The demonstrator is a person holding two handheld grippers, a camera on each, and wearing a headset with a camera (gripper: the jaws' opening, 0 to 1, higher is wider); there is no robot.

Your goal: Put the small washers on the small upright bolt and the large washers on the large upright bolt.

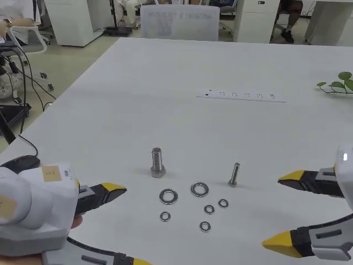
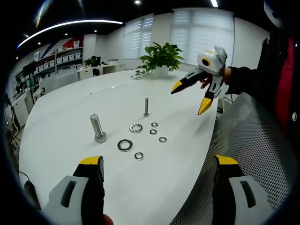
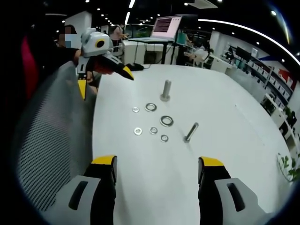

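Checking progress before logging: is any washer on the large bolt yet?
No: the large bolt stands bare, and all six washers lie flat on the table in front of it.

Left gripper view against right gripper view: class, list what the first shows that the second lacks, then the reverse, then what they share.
The left gripper view brings in the right gripper, open, and windows with blinds behind it. The right gripper view brings in the left gripper, open, and a lit screen beyond the table. Shared: the white table, the large bolt, the small bolt, two large washers and four small washers lying flat near the bolts, none on a bolt yet.
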